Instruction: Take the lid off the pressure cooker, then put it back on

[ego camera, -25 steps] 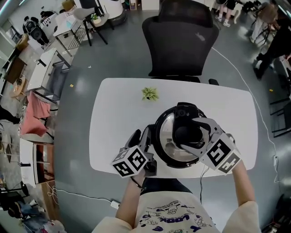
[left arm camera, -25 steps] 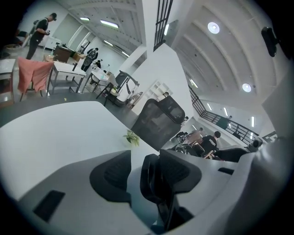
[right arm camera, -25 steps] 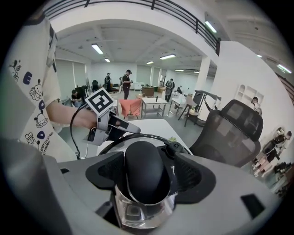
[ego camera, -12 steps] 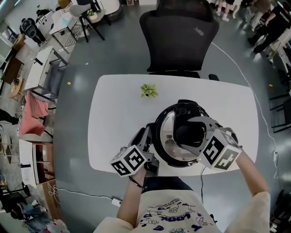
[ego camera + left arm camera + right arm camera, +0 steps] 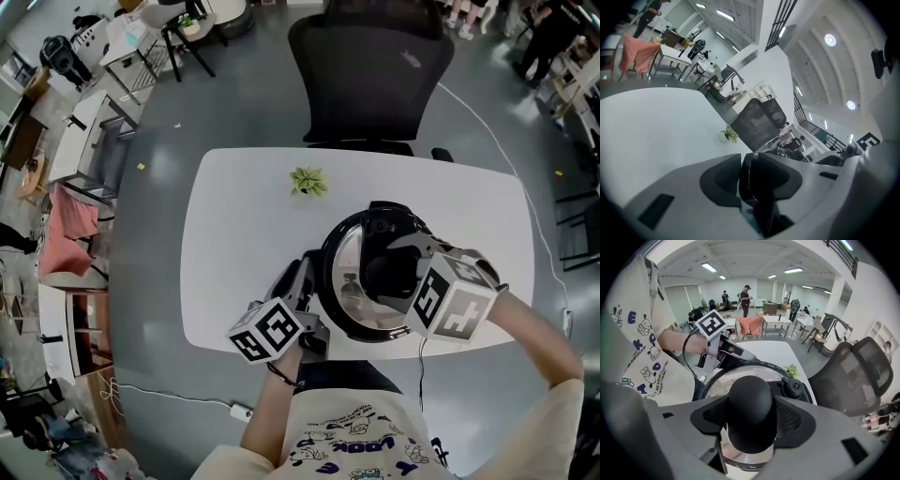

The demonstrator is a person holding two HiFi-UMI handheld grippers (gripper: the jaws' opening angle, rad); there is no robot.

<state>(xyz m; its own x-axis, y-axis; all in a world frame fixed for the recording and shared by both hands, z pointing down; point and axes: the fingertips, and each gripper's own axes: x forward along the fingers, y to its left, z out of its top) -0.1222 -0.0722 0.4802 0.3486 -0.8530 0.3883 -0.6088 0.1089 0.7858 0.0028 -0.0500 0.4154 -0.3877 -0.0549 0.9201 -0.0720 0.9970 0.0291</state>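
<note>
The pressure cooker [image 5: 345, 281] stands on the white table [image 5: 234, 216] with its steel lid [image 5: 725, 377] on. My right gripper [image 5: 389, 276] reaches down over the lid. Its jaws have just been closing, and both pads now press on the lid's round black knob [image 5: 751, 411]. My left gripper [image 5: 305, 283] lies low at the cooker's left side. Its jaws have also just been closing, and they pinch the cooker's thin black side handle [image 5: 746, 183]. In the right gripper view the left gripper [image 5: 740, 355] shows beyond the lid's rim.
A small green plant [image 5: 308, 181] sits on the table behind the cooker. A black office chair [image 5: 370, 75] stands at the table's far edge. A black valve [image 5: 792, 387] sticks up from the lid beside the knob. A cable [image 5: 419, 361] hangs off the near edge.
The right gripper has tipped steeper over the knob, and its marker cube and forearm have swung out to the right. The left gripper has barely moved. The lid stays on the cooker.
</note>
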